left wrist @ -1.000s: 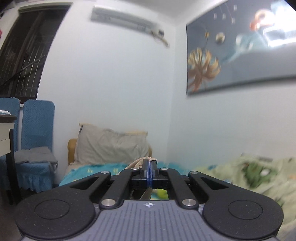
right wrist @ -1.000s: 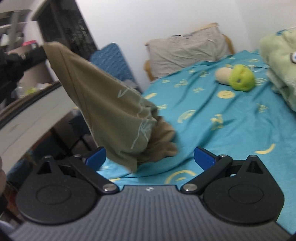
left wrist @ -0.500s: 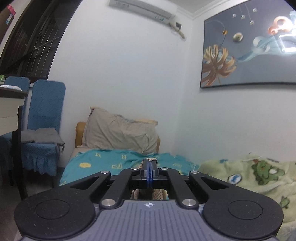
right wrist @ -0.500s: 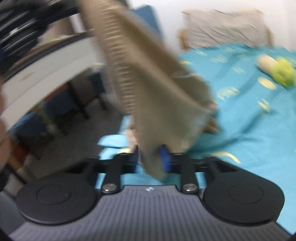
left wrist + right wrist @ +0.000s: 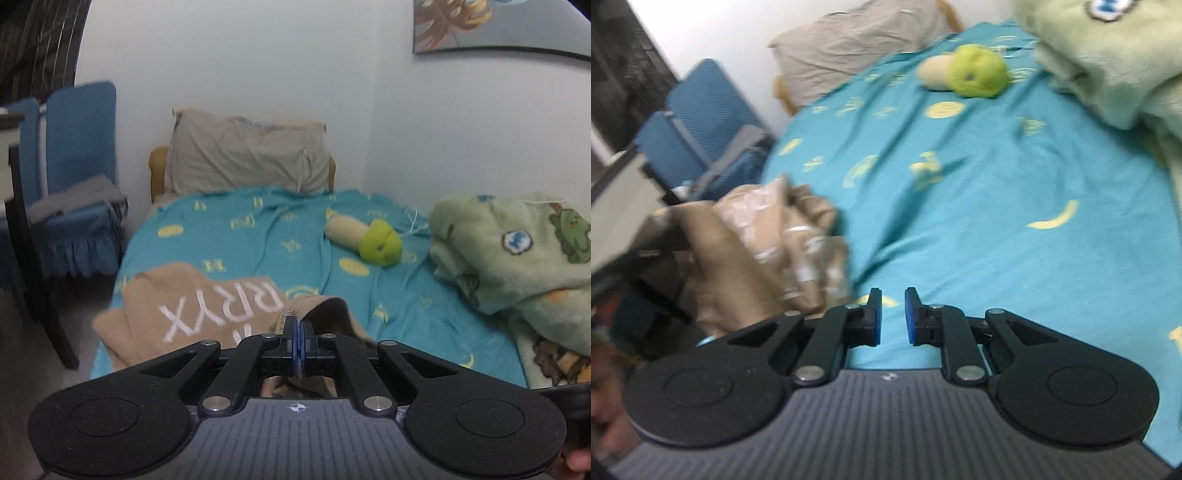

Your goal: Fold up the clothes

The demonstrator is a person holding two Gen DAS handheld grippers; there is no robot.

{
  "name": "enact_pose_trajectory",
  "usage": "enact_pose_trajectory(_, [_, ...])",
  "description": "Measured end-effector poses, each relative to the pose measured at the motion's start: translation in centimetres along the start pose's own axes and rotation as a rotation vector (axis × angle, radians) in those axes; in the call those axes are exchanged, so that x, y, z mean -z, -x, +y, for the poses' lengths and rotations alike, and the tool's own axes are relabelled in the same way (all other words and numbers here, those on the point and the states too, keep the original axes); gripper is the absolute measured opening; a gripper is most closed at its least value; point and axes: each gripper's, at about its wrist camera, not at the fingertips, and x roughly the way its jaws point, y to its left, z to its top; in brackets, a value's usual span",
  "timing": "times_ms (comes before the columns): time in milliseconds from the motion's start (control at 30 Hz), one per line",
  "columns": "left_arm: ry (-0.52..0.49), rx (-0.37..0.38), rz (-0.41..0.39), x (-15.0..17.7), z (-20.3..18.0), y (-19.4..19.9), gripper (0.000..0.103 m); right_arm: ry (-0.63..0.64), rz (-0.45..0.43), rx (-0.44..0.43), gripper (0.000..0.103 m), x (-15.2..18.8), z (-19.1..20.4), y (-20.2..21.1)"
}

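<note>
Tan cloth was the thing that had changed most: the shirt [image 5: 207, 310], which hung in the air from my left gripper [image 5: 296, 345] a second earlier, now lay partly spread on the near left part of the bed [image 5: 406, 306], with its white letters facing up. My left gripper stayed clenched on a ribbed edge of the shirt, probably the collar or a hem. My right gripper [image 5: 892, 317] had pinched the cloth half a second before, but now its jaws stood apart with nothing between them, and only the blue sheet showed in the gap. From the right wrist view the shirt [image 5: 764, 243] sat bunched just beside that gripper, to its left, near the edge of the bed. I judged that the garment was put down for flattening and that the real folding was not yet begun. The left camera also pointed lower than before, at the bed and not at the wall. The pillow [image 5: 243, 155] and the green plush toy [image 5: 380, 245] were well apart from the shirt.
</note>
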Motion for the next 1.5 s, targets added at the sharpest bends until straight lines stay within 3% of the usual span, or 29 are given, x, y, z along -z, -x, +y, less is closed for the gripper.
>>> enact_pose_trajectory(100, [0.053, 0.010, 0.023, 0.1, 0.9, -0.5, 0.002, 0.110, -0.013, -0.114, 0.022, 0.9, 2.2, 0.3])
enact_pose_trajectory(133, [0.072, 0.012, 0.021, 0.1, 1.2, -0.3, 0.002, 0.149, -0.020, -0.136, 0.037, 1.1, 2.9, 0.3])
enact_pose_trajectory(167, [0.090, 0.014, 0.019, 0.0, 1.4, -0.1, 0.002, 0.182, -0.032, -0.141, 0.060, 1.3, 3.6, 0.3])
enact_pose_trajectory(233, [0.106, 0.015, -0.001, -0.3, 1.5, 0.5, 0.002, 0.216, -0.055, -0.134, 0.088, 1.4, 4.5, 0.1])
enact_pose_trajectory(467, [0.131, 0.045, -0.144, -2.0, 0.2, 3.3, 0.001, 0.065, -0.044, -0.038, 0.085, -1.4, 4.2, -3.2])
enact_pose_trajectory(600, [0.153, 0.043, -0.238, -2.6, -0.2, 5.0, 0.001, 0.025, 0.060, 0.029, 0.085, -1.0, 3.6, -4.1])
enact_pose_trajectory(767, [0.159, 0.029, -0.337, -3.5, -0.7, 7.1, 0.001, -0.081, 0.128, 0.015, 0.085, -0.8, 1.6, -2.9])
enact_pose_trajectory(867, [0.173, 0.054, -0.397, -3.9, -0.7, 8.9, 0.001, -0.079, 0.062, 0.055, 0.085, -1.5, 1.0, -0.6])
enact_pose_trajectory(967, [0.164, 0.112, -0.458, -4.2, -1.2, 11.3, 0.001, -0.024, -0.112, 0.126, 0.085, -3.0, 1.1, 2.4])
enact_pose_trajectory(1167, [0.124, 0.199, -0.527, -4.0, -2.7, 15.1, 0.001, 0.065, -0.392, 0.163, 0.086, -4.2, 1.8, 6.5])
enact_pose_trajectory(1233, [0.123, 0.214, -0.522, -3.9, -2.9, 15.3, 0.001, 0.081, -0.365, 0.146, 0.087, -4.5, 1.8, 6.1])
enact_pose_trajectory(1400, [0.135, 0.228, -0.482, -3.6, -2.9, 14.1, 0.001, 0.049, -0.127, -0.038, 0.085, -4.7, 1.7, 2.1])
enact_pose_trajectory(1433, [0.138, 0.226, -0.478, -3.6, -2.8, 13.8, 0.001, 0.032, -0.087, -0.051, 0.085, -4.7, 1.5, 1.0])
enact_pose_trajectory(1500, [0.143, 0.217, -0.474, -3.4, -2.7, 13.5, 0.001, -0.053, -0.001, 0.007, 0.085, -4.1, 0.6, -1.1])
